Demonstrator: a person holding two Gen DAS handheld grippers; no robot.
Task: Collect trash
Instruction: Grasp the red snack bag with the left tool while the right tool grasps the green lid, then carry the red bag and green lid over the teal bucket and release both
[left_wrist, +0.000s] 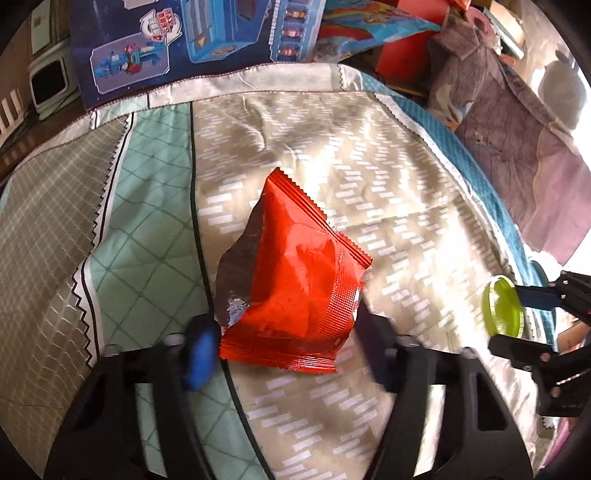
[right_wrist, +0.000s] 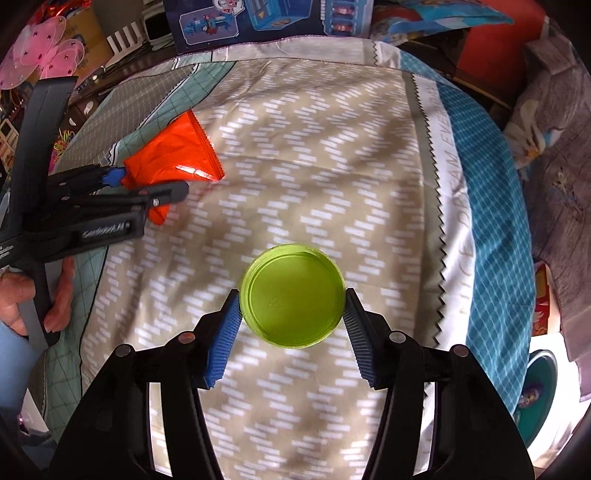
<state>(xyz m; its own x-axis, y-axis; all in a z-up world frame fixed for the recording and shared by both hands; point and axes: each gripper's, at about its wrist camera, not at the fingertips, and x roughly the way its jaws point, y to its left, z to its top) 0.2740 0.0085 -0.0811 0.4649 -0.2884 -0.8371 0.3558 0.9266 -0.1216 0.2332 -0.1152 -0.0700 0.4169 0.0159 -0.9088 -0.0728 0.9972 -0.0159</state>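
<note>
A crumpled red snack wrapper (left_wrist: 295, 288) with a silver inside lies on the patterned bedspread (left_wrist: 388, 192). My left gripper (left_wrist: 284, 347) is closed around the wrapper's near end, its fingers blurred; in the right wrist view the left gripper (right_wrist: 147, 186) pinches the wrapper (right_wrist: 173, 155). My right gripper (right_wrist: 291, 314) is shut on a lime-green round lid (right_wrist: 291, 295), pads touching both sides. The lid also shows in the left wrist view (left_wrist: 502, 308), held by the right gripper (left_wrist: 517, 317) at the bed's right side.
A blue toy box (left_wrist: 192, 40) stands at the head of the bed. Purple clothing (left_wrist: 517, 140) lies to the right. Pink toy wings (right_wrist: 44, 51) and clutter sit at far left. A teal bowl (right_wrist: 539, 391) is off the bed's right edge.
</note>
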